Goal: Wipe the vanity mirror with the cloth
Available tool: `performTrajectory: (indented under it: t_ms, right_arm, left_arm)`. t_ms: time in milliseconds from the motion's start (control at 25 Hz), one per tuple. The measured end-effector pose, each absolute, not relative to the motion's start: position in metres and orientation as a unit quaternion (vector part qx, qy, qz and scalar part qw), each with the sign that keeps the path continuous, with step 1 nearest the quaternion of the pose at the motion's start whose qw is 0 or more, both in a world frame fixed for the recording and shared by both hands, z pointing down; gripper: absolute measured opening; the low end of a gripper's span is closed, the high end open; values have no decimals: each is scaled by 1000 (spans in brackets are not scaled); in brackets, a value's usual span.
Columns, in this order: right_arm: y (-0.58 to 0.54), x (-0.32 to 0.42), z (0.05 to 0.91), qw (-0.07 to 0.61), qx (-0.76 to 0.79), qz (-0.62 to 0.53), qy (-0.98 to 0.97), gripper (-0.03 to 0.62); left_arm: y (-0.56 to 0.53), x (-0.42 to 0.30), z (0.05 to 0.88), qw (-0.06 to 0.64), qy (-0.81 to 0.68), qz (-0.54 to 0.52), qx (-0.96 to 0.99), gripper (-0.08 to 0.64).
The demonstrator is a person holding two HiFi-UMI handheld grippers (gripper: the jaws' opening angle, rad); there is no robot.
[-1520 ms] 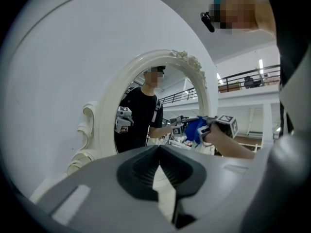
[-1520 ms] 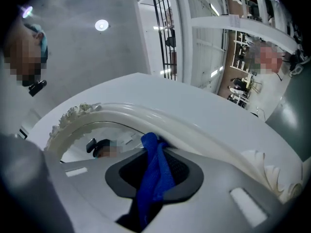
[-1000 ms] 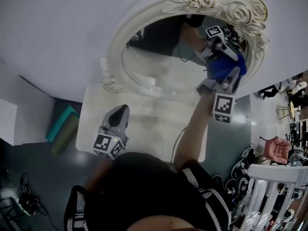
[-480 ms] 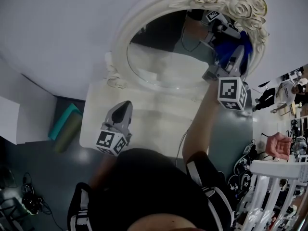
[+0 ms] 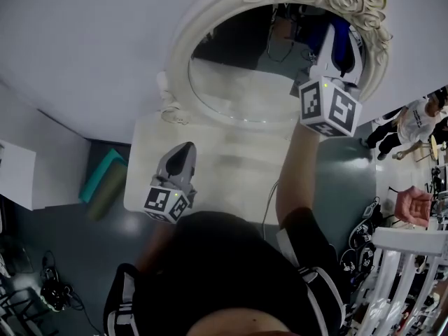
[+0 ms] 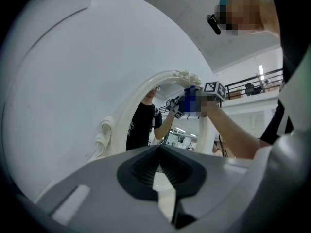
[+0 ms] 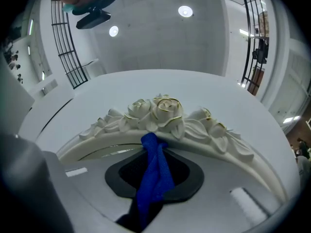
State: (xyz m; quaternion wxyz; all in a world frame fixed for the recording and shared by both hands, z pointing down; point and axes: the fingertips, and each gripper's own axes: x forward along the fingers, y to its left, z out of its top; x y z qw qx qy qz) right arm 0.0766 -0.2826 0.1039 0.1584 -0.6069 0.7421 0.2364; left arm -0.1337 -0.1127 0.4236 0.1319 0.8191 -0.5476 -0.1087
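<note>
- Pinching the blue cloth (image 7: 154,178) between the fingers of the right gripper (image 7: 155,148), its bunched end touching the top of the vanity mirror (image 5: 238,82), just under the carved roses (image 7: 160,111) on the cream frame.
- Holding the left gripper (image 5: 178,161) above the white worktop (image 5: 231,166) in front of the mirror, well apart from the cloth, fingers pressed together on nothing.

Pale wall (image 5: 84,33), dark floor (image 5: 49,215), white chair (image 5: 409,247)

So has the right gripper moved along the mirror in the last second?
Yes. The right gripper, shut on the blue cloth, has climbed toward the rose carving atop the mirror frame.
</note>
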Motion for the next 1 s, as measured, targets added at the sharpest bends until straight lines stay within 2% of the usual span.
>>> performTrajectory:
  t_ms: [160, 680, 1000]
  right_arm:
    - [-281, 47, 104, 123, -594, 269, 748, 61]
    - [-275, -57, 146, -57, -543, 434, 717, 61]
    - [-270, -96, 179, -72, -498, 480, 718, 63]
  left_arm:
    - [-112, -137, 424, 133, -551, -110, 817, 11]
    - [-113, -153, 432, 139, -564, -109, 806, 11]
    - [-116, -156, 434, 143, -567, -105, 804, 11]
